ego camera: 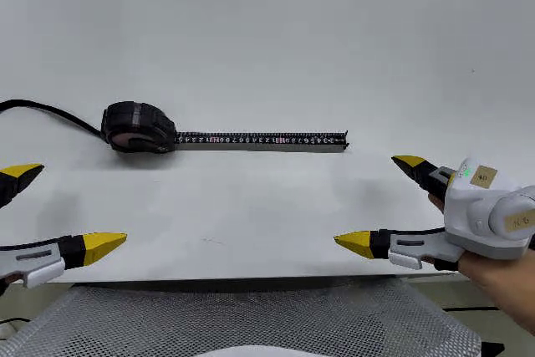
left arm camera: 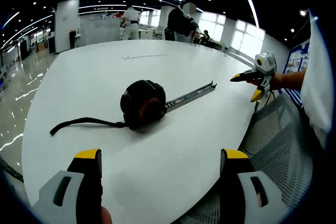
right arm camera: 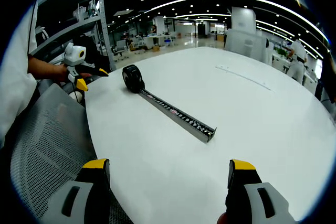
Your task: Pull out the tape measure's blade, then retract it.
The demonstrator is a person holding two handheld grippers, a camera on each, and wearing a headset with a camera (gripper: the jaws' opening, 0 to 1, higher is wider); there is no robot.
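Plainly, the rounded black tape measure (ego camera: 138, 127) lies on the smooth white bench (ego camera: 267, 48), its flat graduated blade (ego camera: 261, 140) drawn out. The yellow-tipped left tool (ego camera: 79, 205) and right tool (ego camera: 368, 200) gape empty, well apart from it.

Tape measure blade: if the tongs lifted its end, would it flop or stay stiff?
Probably fairly stiff: the blade lies straight out from the case. It looks thin, so lifted by its tip it might sag. The chunky case likely stays put.
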